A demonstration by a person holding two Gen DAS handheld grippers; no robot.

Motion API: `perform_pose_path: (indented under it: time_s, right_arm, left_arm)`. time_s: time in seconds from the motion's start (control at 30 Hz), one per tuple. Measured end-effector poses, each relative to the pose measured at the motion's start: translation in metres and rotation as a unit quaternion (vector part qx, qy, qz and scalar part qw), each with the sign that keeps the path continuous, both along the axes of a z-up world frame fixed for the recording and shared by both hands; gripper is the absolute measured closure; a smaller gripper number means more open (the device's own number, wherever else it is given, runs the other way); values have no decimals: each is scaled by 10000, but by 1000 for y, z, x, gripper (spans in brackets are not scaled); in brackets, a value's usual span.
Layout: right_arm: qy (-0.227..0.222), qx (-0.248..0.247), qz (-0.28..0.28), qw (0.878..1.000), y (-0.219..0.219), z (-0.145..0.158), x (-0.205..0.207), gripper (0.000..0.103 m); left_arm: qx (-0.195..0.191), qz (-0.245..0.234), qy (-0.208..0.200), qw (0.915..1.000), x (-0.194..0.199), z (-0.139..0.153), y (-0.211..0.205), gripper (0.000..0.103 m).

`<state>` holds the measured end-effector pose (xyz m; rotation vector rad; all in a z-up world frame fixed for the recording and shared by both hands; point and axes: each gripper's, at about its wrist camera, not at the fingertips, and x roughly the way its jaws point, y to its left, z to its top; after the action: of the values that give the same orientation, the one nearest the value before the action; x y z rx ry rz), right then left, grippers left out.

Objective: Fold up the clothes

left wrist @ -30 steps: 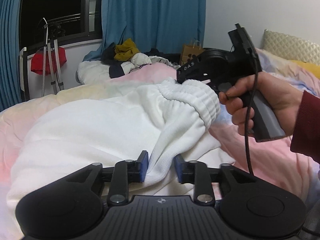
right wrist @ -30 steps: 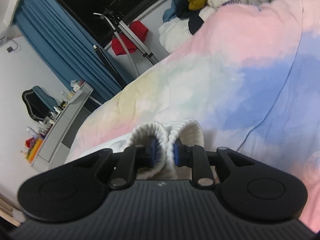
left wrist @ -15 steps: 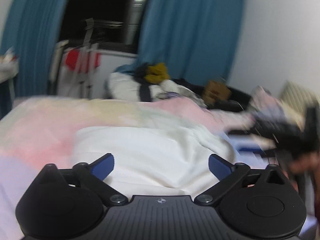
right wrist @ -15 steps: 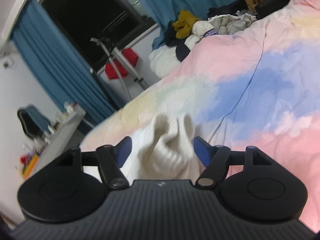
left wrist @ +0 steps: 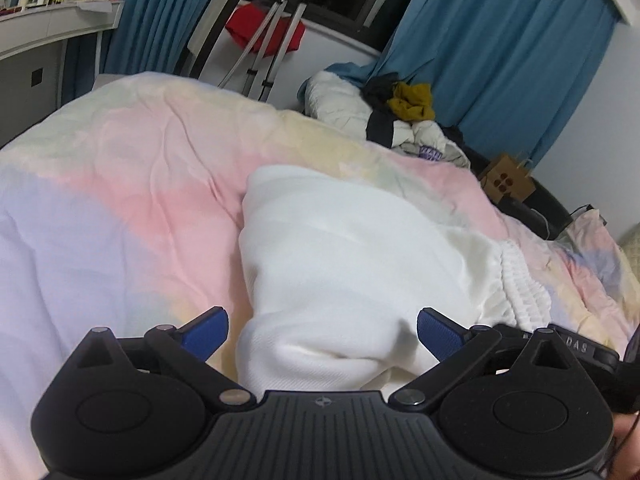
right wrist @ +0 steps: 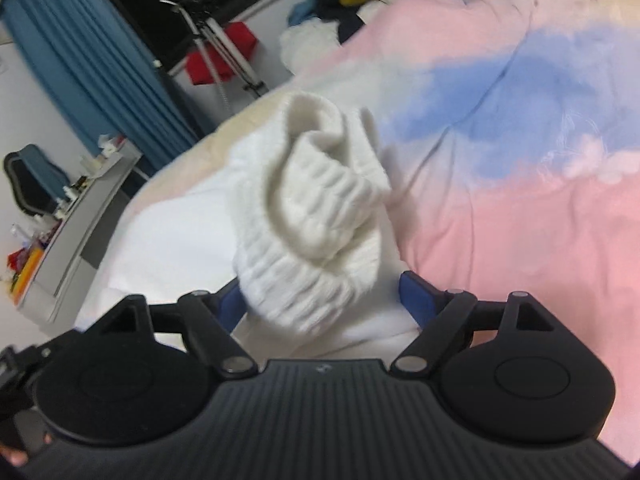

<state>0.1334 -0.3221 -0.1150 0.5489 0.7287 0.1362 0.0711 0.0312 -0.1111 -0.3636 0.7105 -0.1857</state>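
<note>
Lying on the pastel bed (left wrist: 120, 184), the white garment (left wrist: 344, 264) was folded over, its ribbed cuff (right wrist: 320, 208) bunched on top. Both hand-held grippers, left (left wrist: 322, 334) and right (right wrist: 320, 300), had just been opening and stood wide, holding nothing, cloth between their pads. Smoothing that cuff flat would probably tidy the fold before any next crease.

Both wrist cams look fwd and down, close over the bed (left wrist: 120, 184). Shared: white garment (left wrist: 340, 264), window curtains (right wrist: 100, 64).
</note>
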Motion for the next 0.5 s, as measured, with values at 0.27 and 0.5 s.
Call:
perform_pose_path:
  time_s: [0.27,0.5]
  right_arm:
    - [115,834,-38,9964,-14,-17,8,10]
    - [-1119,1680,269,9791,-18,19,-16,10]
  left_arm:
    - [-134,77,141,9998,-1,-13,2,2]
    - [-509,237,321,9979,15,-24,5,4]
